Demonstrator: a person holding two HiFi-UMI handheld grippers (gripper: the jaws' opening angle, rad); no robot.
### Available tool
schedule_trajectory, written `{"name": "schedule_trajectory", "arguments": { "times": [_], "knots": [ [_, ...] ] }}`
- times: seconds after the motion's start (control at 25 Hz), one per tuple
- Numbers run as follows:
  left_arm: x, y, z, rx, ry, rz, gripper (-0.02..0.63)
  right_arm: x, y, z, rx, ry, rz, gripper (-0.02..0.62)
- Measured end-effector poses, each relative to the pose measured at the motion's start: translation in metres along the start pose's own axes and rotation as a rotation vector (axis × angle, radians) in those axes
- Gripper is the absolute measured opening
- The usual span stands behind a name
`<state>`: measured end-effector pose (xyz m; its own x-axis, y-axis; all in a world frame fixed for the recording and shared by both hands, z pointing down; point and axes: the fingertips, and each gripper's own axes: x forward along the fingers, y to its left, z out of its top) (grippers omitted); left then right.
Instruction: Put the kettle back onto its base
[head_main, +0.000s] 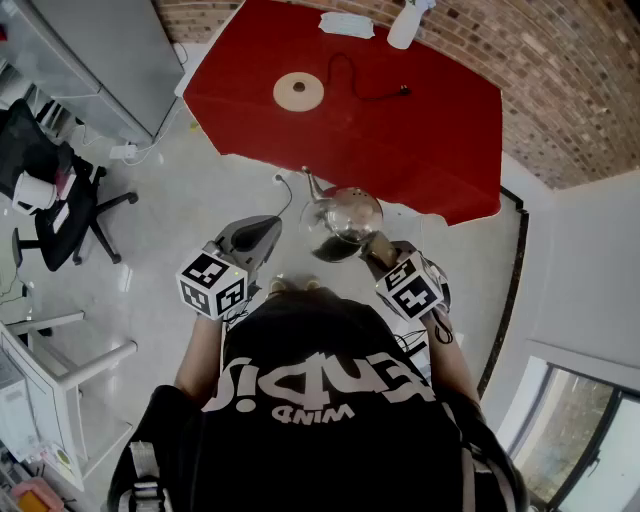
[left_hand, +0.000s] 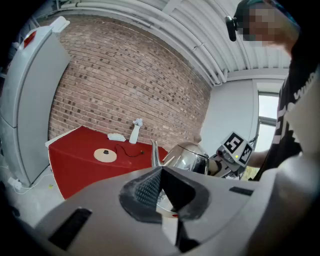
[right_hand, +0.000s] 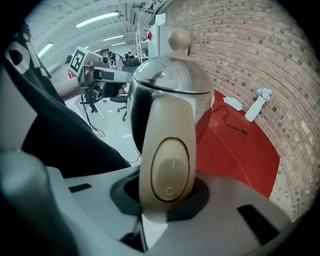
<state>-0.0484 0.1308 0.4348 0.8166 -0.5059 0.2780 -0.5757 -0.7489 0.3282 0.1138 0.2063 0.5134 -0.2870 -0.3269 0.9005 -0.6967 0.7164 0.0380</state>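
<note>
— Largest in shot?
— Pale glossy floor (head_main: 200, 190), edged by a red-brown brick wall (head_main: 540, 60). Against the wall, a table (head_main: 420, 140) draped in red.

— Beside it?
— Tall grey metal cabinet (head_main: 95, 50), near the table's left corner.

— And the task's thing?
— Rounded polished-steel kettle (head_main: 345, 215) with a cream knob on its lid. Held in the air above the floor, just short of the table's near edge, spout toward the table.

— Held how?
— By the right gripper (head_main: 385, 250), tilted steeply downward. Jaws clamped on either side of the kettle's cream plastic handle (right_hand: 167, 160), rocker switch facing that gripper's camera.

— Other side?
— Left gripper (head_main: 268, 225), close beside the kettle without touching it. Jaws closed tip to tip, grasping nothing.

— Where to set it down?
— Round flat beige base (head_main: 298, 91), lying on the red table well apart from the kettle. Thin black cord (head_main: 350, 75) trailing off to its right.

— Smallest details?
— White plastic spray bottle (head_main: 408, 22) at the table's far edge by the wall. Just beside it, a flat white cloth-like item (head_main: 347, 25), too small to identify.
</note>
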Motion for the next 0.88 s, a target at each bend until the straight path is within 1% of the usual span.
{"name": "schedule_trajectory", "arguments": {
  "times": [0.44,0.88],
  "knots": [
    [0.000,-0.007,-0.003,0.003,0.003,0.000,0.006,-0.002,0.000,-0.006,-0.006,-0.005,-0.001,0.067],
    [0.002,-0.019,0.001,0.011,0.003,0.003,0.006,-0.012,-0.004,-0.006,0.012,-0.050,0.006,0.067]
  ]
}}
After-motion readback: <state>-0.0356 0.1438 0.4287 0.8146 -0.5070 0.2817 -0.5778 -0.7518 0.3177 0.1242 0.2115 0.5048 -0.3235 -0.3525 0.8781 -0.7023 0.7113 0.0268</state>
